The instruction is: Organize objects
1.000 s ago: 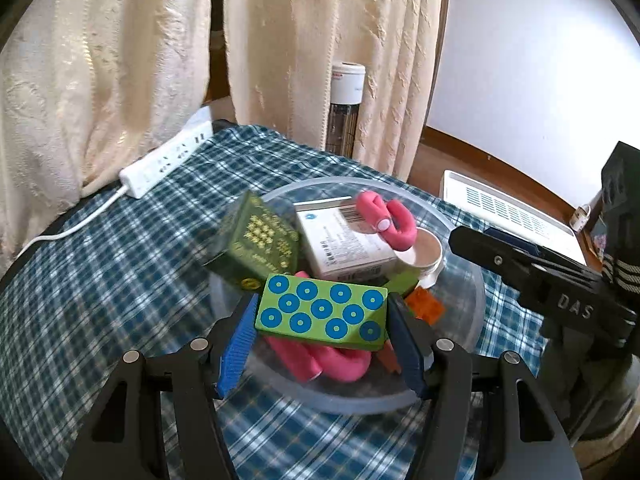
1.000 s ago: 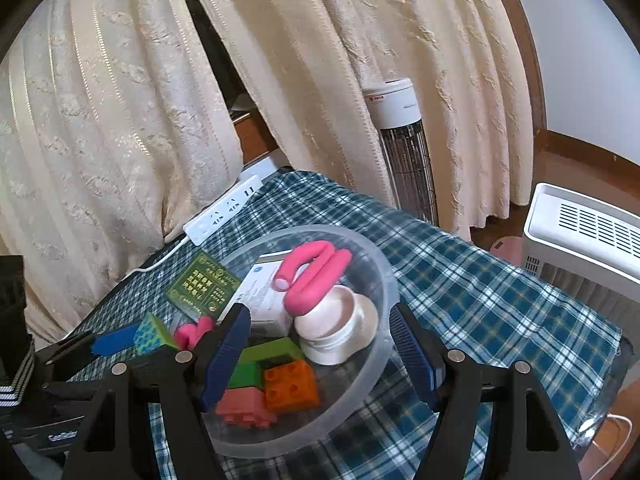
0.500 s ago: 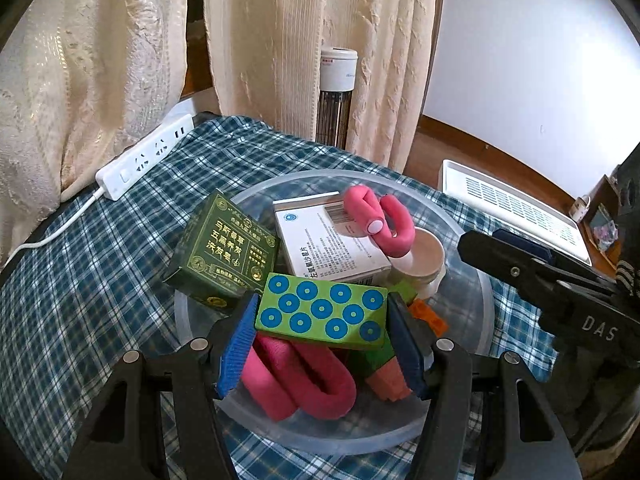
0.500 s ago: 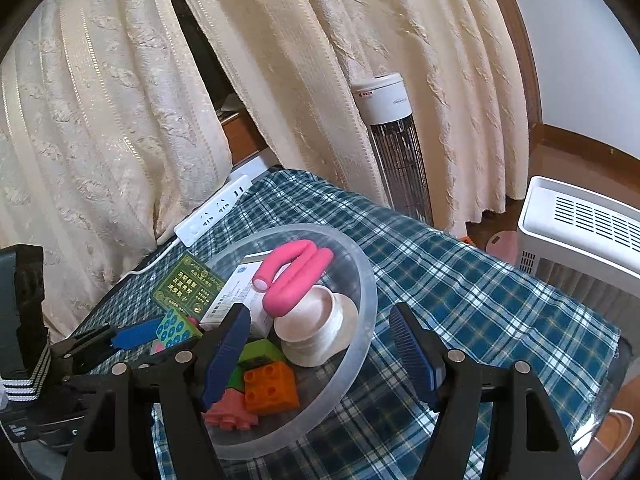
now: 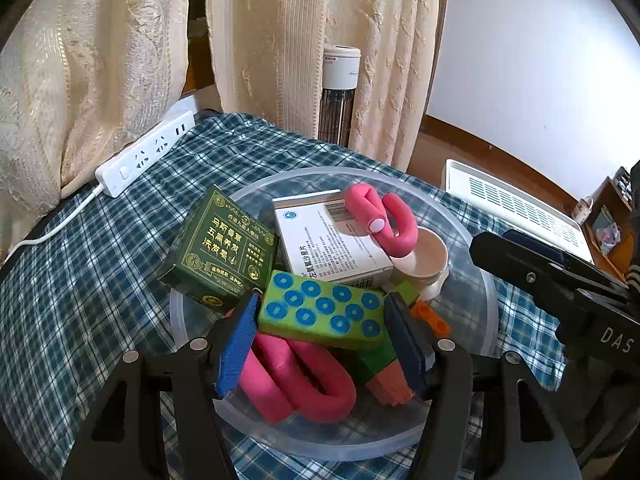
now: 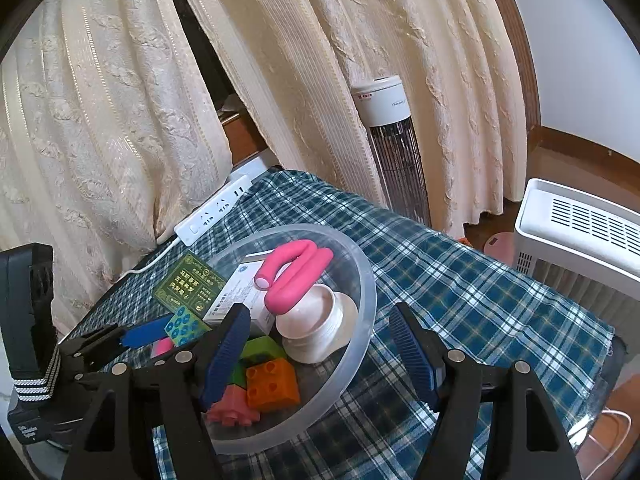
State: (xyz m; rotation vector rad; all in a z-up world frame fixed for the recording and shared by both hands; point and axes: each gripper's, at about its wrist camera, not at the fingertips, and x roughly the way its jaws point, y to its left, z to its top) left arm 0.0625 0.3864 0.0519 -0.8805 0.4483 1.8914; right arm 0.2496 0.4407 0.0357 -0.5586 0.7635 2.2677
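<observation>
One green block (image 5: pixel 326 310), blue dots | left tongs (image 5: pixel 324 334) clamp it | right tongs (image 6: pixel 316 354) empty, apart

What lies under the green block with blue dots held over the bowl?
Under the green block: a pink foam loop, a salmon brick and the clear bowl. Anything directly beneath is covered.

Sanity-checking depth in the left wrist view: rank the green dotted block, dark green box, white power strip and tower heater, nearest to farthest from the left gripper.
1. Green dotted block: between the left gripper pads, over the clear bowl.
2. Dark green box: just beyond, left, leaning on the bowl's rim.
3. White power strip: far left on the plaid cloth.
4. Tower heater: past the table, by the curtains.
</observation>
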